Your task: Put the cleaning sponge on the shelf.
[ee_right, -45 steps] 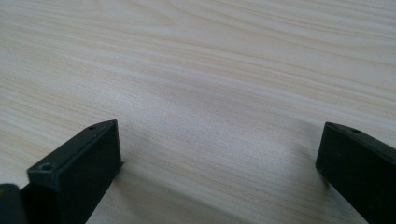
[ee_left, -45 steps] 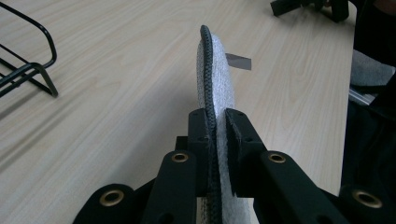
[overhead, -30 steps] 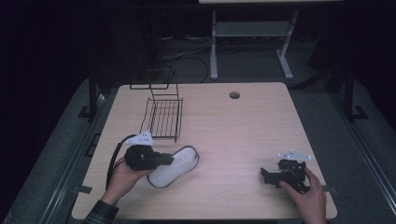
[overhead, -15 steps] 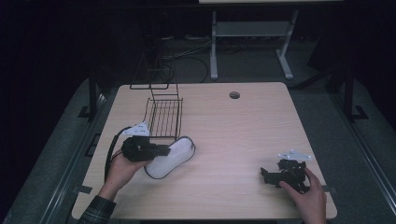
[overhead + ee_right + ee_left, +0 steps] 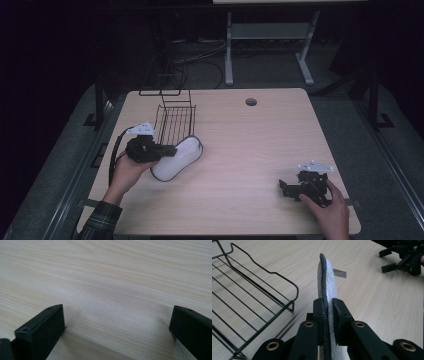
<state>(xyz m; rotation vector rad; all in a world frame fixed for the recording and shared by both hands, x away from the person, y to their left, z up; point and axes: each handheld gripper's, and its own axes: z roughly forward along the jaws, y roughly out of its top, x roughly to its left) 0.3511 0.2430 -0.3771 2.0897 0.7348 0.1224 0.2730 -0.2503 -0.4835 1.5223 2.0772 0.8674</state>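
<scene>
Plaid sleeve and left hand (image 5: 124, 172) come in at the bottom left of the high view, holding the left gripper (image 5: 170, 150), whose jaws are closed tight on the edge of a white insole-shaped pad (image 5: 175, 159) with a dark stitched rim. In the left gripper view the pad (image 5: 327, 285) stands on edge between the two jaws, its dark border pinched between them and a small grey tag sticking out on its far side. Just beyond the pad, toward the table's far left, sits a black wire rack (image 5: 175, 120); in the left gripper view its bars (image 5: 249, 297) lie close beside the pad, apart from it. The light wooden table (image 5: 250, 145) has a round cable hole near its far edge. At the right, near the front edge, the right hand (image 5: 327, 207) rests on the table with the right gripper (image 5: 285, 189); the right gripper view shows its jaws spread wide over bare wood, holding nothing.
</scene>
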